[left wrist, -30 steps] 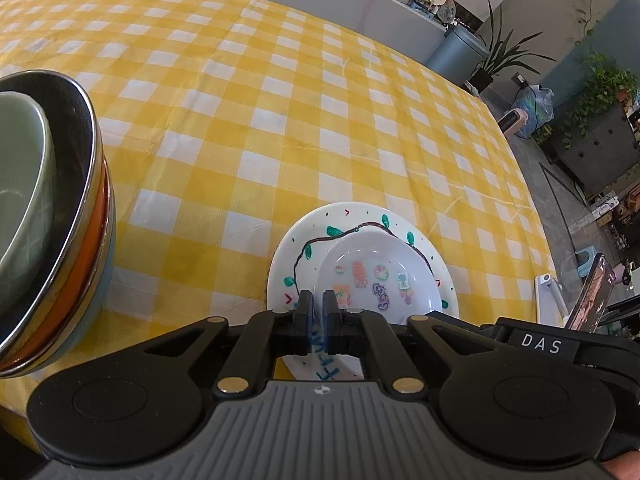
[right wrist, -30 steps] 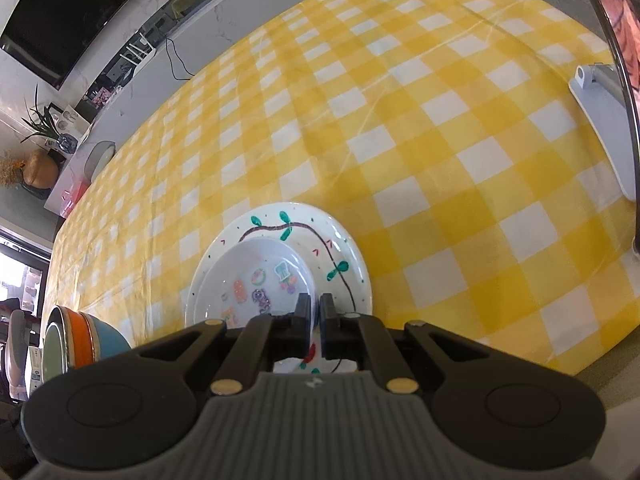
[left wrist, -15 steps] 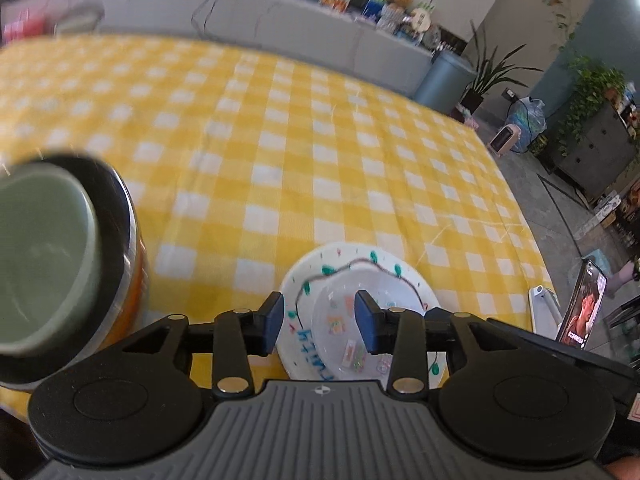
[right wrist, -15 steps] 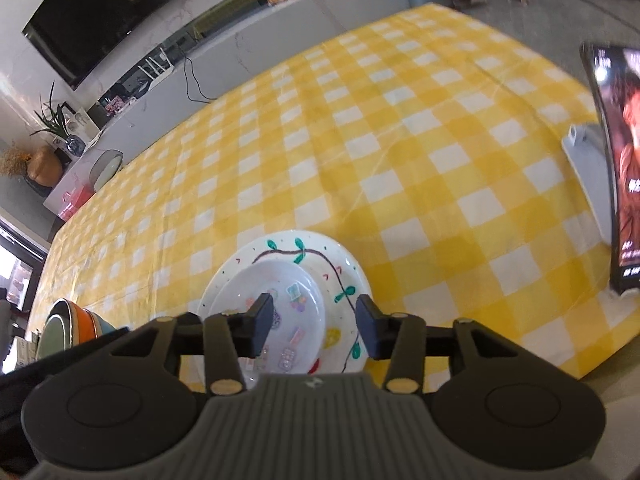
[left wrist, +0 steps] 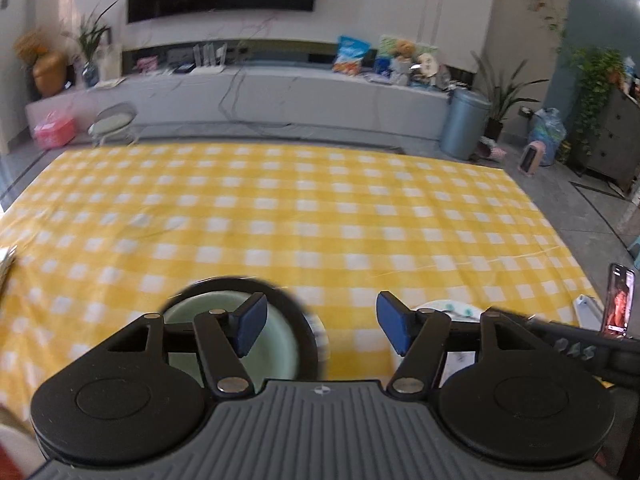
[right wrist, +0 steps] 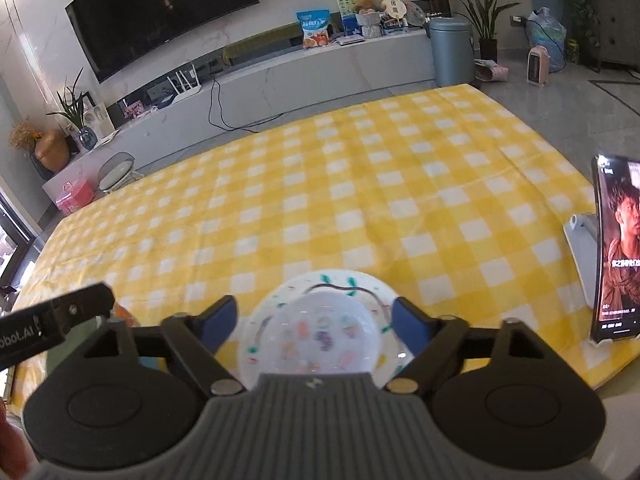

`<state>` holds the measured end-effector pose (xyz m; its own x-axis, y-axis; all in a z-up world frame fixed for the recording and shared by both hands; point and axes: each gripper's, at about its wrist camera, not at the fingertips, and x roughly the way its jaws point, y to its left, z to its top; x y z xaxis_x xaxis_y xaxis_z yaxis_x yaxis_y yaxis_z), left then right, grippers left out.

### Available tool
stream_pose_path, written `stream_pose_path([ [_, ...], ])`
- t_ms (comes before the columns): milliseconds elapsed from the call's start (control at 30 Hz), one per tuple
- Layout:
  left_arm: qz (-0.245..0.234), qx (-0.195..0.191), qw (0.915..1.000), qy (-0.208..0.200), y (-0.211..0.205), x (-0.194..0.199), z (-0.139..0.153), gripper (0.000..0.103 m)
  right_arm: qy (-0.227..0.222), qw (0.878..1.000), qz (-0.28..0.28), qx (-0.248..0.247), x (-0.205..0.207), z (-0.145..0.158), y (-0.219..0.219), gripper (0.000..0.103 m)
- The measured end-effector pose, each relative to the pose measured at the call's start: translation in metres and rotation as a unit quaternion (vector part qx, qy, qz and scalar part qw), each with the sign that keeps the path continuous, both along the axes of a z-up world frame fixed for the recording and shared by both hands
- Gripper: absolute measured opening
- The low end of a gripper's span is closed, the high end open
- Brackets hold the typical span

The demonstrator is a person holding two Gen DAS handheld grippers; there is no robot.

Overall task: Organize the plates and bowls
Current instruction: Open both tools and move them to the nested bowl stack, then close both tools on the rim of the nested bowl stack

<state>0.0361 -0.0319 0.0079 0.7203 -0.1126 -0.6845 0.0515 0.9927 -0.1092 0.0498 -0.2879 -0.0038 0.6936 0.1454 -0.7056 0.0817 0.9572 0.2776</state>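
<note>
A yellow-and-white checked cloth (right wrist: 360, 200) covers the table. On its near edge lies a round white painted plate (right wrist: 352, 284) bearing a smaller glossy white bowl (right wrist: 320, 336); beside it, a pale green bowl (left wrist: 276, 344) nests in a dark-rimmed stack. Left gripper (left wrist: 318, 328) and right gripper (right wrist: 314, 322) are opening, holding nothing.

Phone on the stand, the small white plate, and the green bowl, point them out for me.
phone (right wrist: 618, 248), right wrist view, its lit screen.
small white plate (right wrist: 320, 336), right wrist view, its patterned centre.
green bowl (left wrist: 276, 344), left wrist view, its inner wall.
</note>
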Motion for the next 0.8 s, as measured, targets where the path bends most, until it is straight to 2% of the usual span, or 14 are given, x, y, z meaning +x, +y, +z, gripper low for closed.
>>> stream_pose_path([
  [200, 0.051, -0.018, 0.9979, 0.034, 0.048, 0.001, -0.001, 0.08, 0.015, 0.999, 0.036, 0.028, 0.004, 0.012, 0.035, 0.088],
  [433, 0.105, -0.042, 0.9915, 0.065, 0.091, 0.001, -0.015, 0.081, 0.055, 0.993, 0.097, 0.03, 0.014, 0.006, 0.088, 0.085],
  [600, 0.126, -0.089, 0.9828, 0.102, 0.116, 0.005, -0.034, 0.081, 0.086, 0.989, 0.113, 0.032, 0.025, -0.007, 0.112, 0.084],
  [667, 0.129, -0.111, 0.9786, 0.116, 0.124, 0.006, -0.043, 0.081, 0.101, 0.988, 0.112, 0.032, 0.031, -0.015, 0.118, 0.079],
  [800, 0.135, -0.152, 0.9694, 0.138, 0.132, 0.011, -0.057, 0.079, 0.138, 0.983, 0.109, 0.057, 0.042, -0.031, 0.123, 0.076],
])
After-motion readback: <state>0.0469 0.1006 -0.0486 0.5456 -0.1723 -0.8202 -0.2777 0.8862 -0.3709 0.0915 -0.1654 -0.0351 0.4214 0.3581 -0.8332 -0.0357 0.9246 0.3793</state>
